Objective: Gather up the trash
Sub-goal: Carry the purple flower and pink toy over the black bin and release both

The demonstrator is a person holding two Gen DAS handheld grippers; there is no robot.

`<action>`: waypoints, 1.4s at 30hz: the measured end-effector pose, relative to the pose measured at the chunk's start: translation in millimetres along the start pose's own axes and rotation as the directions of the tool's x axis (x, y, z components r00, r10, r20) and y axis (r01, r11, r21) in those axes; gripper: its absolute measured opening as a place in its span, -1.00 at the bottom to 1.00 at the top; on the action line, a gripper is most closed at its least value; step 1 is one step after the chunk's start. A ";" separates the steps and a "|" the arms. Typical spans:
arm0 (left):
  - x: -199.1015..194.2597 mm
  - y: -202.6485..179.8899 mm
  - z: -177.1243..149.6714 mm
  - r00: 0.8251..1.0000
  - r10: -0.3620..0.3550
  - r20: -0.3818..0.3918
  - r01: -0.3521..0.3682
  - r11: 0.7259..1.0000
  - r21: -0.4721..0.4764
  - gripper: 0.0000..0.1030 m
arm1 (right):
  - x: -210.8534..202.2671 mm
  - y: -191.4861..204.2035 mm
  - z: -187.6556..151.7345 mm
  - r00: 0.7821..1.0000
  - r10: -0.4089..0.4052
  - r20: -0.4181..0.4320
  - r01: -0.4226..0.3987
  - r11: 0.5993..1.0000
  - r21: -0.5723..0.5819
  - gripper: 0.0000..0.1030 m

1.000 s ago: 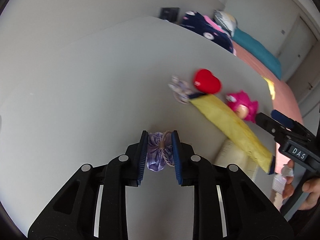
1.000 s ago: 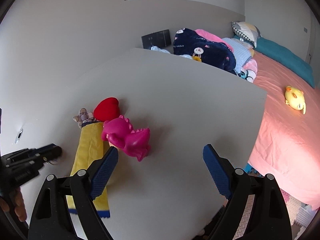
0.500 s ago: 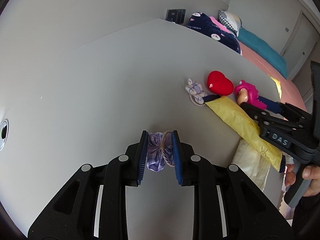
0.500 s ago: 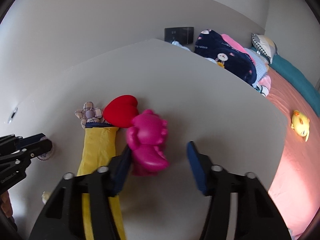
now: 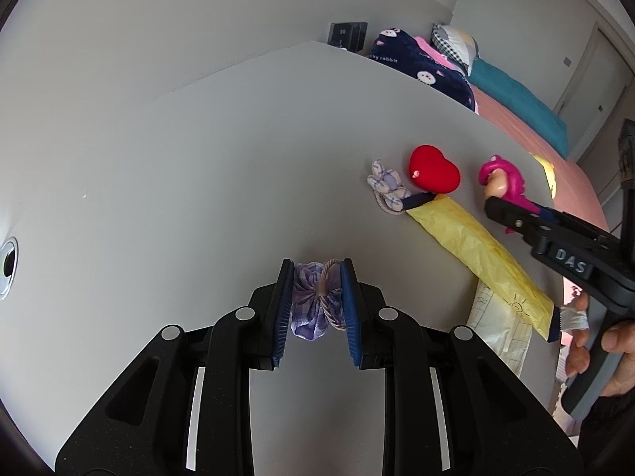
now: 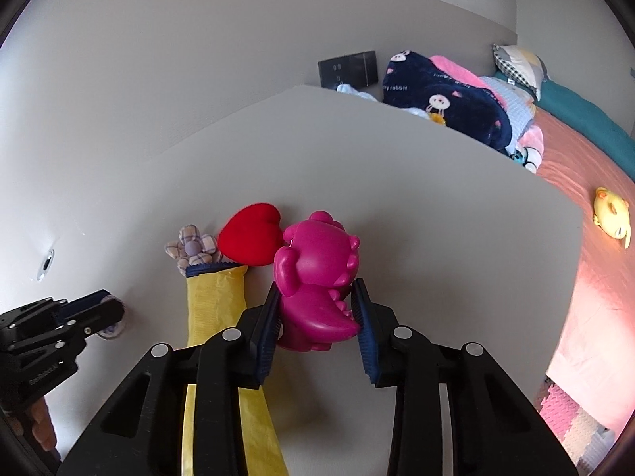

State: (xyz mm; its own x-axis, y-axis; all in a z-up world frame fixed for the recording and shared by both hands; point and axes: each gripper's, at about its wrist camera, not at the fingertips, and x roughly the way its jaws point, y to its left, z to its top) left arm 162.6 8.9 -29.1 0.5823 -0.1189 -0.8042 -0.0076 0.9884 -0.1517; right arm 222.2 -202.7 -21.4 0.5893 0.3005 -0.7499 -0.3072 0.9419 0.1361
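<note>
My left gripper (image 5: 316, 277) is shut on a purple plaid fabric bow (image 5: 313, 301) just above the grey table (image 5: 178, 182). My right gripper (image 6: 315, 301) is shut on a magenta dinosaur toy (image 6: 317, 277), which stands on the table. In the left wrist view the toy (image 5: 504, 182) shows at the right with the right gripper's fingers (image 5: 512, 218) on it. A red heart (image 6: 252, 240), a plaid fabric flower (image 6: 192, 248) and a long yellow bag (image 6: 216, 309) lie just left of the toy.
A printed paper sheet (image 5: 496, 325) lies under the yellow bag near the table's right edge. A bed with a pink cover (image 6: 595, 182), a navy blanket (image 6: 440, 99) and a yellow toy (image 6: 613, 214) lies beyond the table. A metal grommet (image 5: 8, 269) sits at the table's left.
My right gripper moved in over the magenta dinosaur and closed from wide open onto it. My left gripper kept hold of the fabric bow and shifted slightly.
</note>
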 end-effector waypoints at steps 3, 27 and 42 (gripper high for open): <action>-4.7 -2.6 -0.7 1.000 0.002 0.010 -0.002 1.000 0.006 -0.55 | -12.2 -2.0 -0.3 1.000 0.004 0.016 -0.004 1.000 0.004 -0.29; -58.0 -80.2 -38.0 0.995 -0.079 0.056 0.070 0.987 0.141 -0.55 | -112.1 -32.7 -54.0 0.995 0.004 0.098 -0.011 0.997 0.075 -0.29; -70.3 -137.8 -65.4 0.990 -0.137 0.046 0.122 0.963 0.239 -0.55 | -159.8 -48.4 -104.3 0.991 -0.023 0.132 0.008 0.993 0.116 -0.29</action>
State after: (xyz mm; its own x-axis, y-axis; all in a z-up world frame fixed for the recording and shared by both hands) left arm 69.5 -125.1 10.8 0.6143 -0.2484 -0.7490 0.2583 0.9602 -0.1066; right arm 64.9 -312.0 24.4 0.6900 0.2957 -0.6606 -0.2138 0.9553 0.2044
